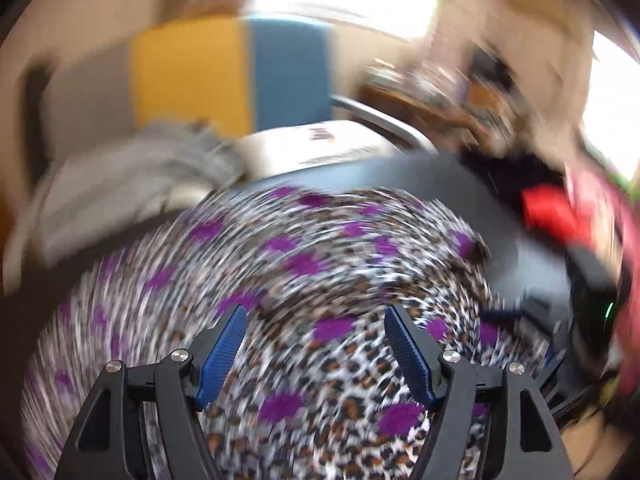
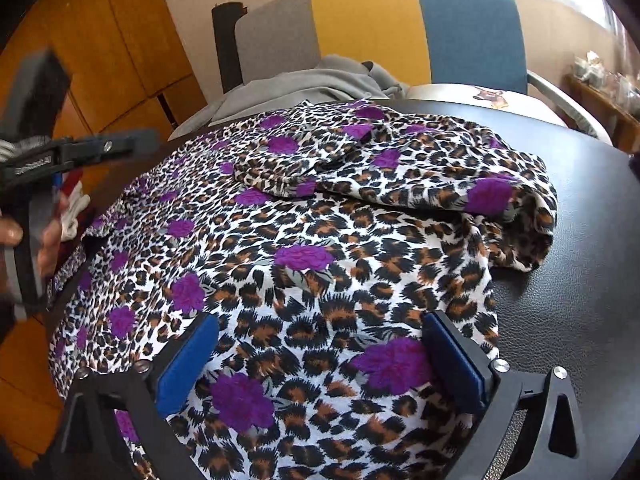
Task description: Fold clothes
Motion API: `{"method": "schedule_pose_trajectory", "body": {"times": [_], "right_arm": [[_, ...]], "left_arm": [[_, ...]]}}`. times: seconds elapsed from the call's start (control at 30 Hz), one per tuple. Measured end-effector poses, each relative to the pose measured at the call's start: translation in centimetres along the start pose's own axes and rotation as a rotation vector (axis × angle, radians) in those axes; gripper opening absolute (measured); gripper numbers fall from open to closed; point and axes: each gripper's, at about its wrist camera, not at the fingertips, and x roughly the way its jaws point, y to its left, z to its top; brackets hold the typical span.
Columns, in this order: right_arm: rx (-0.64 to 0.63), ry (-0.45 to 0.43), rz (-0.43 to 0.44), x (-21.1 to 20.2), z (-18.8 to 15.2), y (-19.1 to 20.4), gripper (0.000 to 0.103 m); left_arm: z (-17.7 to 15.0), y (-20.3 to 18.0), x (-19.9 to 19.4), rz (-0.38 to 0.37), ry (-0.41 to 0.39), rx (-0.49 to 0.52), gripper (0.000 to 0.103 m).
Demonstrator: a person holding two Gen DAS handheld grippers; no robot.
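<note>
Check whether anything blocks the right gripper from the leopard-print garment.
Nothing visible does. The right gripper is open directly over the leopard-print garment, its blue fingers astride bare fabric. The grey clothing lies beyond, on the chair.

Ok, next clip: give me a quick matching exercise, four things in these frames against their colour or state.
Things:
1. leopard-print garment
2. grey garment
3. table
4. right gripper

Colour or state:
A. black, leathery surface
B. fingers wide apart, gripping nothing
C. heaped on the chair seat behind the table
D. spread on the table, one part folded over

Pairs: 1-D, 2-C, 3-A, 4-B
</note>
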Motion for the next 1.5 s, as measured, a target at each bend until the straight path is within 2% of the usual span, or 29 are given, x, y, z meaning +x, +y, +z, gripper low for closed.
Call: {"method": "schedule_pose_trajectory", "body": {"times": [0.03, 0.07, 0.17, 0.27, 0.3, 0.33, 0.4, 0.43, 0.53, 0.6, 0.63, 0.7, 0.77, 0.83, 0.9, 0.93, 1.0, 1.13, 1.17, 1.2, 1.27, 1.3, 1.5], "right_arm": [[0.005, -0.006, 0.008, -0.1, 0.0, -0.1, 0.103], [0.01, -0.011, 0.016, -0.1, 0.0, -0.2, 0.103], [0.05, -0.035, 0.065, -0.8, 0.0, -1.0, 0.103], [0.093, -0.057, 0.115, -1.0, -0.1, -1.7, 0.103], [0.105, -0.063, 0.129, -1.0, -0.1, -1.9, 0.103], [0.112, -0.067, 0.137, -1.0, -0.1, -2.1, 0.103], [0.125, -0.074, 0.153, -1.1, -0.1, -2.3, 0.103], [0.128, -0.077, 0.156, -1.1, -0.2, -2.3, 0.103], [0.137, -0.082, 0.166, -1.5, -0.2, -2.5, 0.103], [0.146, -0.087, 0.177, -1.5, -0.3, -2.7, 0.103], [0.149, -0.089, 0.18, -1.6, -0.4, -2.7, 0.103], [0.152, -0.09, 0.183, -1.7, -0.5, -2.7, 0.103], [0.15, -0.088, 0.181, -1.6, -0.5, -2.7, 0.103], [0.149, -0.087, 0.179, -1.7, -0.5, -2.7, 0.103], [0.151, -0.086, 0.18, -1.6, -0.4, -2.7, 0.103], [0.153, -0.086, 0.183, -1.6, -0.4, -2.8, 0.103], [0.162, -0.089, 0.193, -1.7, -0.4, -3.0, 0.103], [0.183, -0.096, 0.215, -1.8, -0.5, -3.3, 0.103], [0.186, -0.097, 0.219, -1.8, -0.5, -3.3, 0.103], [0.19, -0.098, 0.222, -1.8, -0.5, -3.4, 0.103], [0.194, -0.099, 0.227, -1.8, -0.5, -3.5, 0.103], [0.195, -0.099, 0.229, -1.8, -0.5, -3.5, 0.103], [0.219, -0.107, 0.247, -2.1, -0.6, -4.0, 0.103]], "left_arm": [[0.8, -1.6, 1.0, 0.007, 0.012, 0.097, 0.073], [1.5, -2.6, 2.4, 0.004, 0.04, 0.142, 0.073], [2.6, -4.1, 6.3, 0.007, 0.126, 0.204, 0.073], [2.7, -4.0, 10.2, 0.013, 0.224, 0.199, 0.073], [2.7, -3.5, 11.0, 0.002, 0.249, 0.174, 0.061], [2.8, -3.0, 11.7, -0.011, 0.272, 0.146, 0.057], [3.7, -0.9, 11.1, -0.064, 0.264, 0.026, 0.004], [4.1, 0.2, 10.8, -0.094, 0.259, -0.036, 0.007], [5.7, 4.2, 7.6, -0.301, 0.17, -0.257, 0.006], [6.3, 7.1, 5.3, -0.481, 0.107, -0.406, 0.006], [6.3, 8.2, 4.3, -0.521, 0.069, -0.451, 0.006], [6.3, 9.2, 3.4, -0.505, 0.047, -0.475, 0.006], [4.9, 11.4, 3.7, -0.487, 0.068, -0.572, 0.006], [3.1, 13.7, 5.4, -0.428, 0.118, -0.685, 0.006], [1.5, 15.4, 7.2, -0.363, 0.171, -0.744, 0.005], [1.0, 15.6, 7.7, -0.343, 0.178, -0.742, 0.005], [0.8, 15.4, 7.5, -0.38, 0.147, -0.741, 0.004], [2.3, 13.7, 2.1, -0.608, -0.089, -0.689, 0.004], [2.5, 13.4, 0.3, -0.653, -0.154, -0.673, 0.004], [2.7, 13.4, -0.9, -0.665, -0.182, -0.663, 0.004], [3.0, 13.9, -1.6, -0.64, -0.16, -0.673, 0.005], [2.8, 14.2, -1.2, -0.611, -0.123, -0.686, 0.005], [3.3, 16.3, -1.2, -0.631, -0.156, -0.767, 0.004]]}}
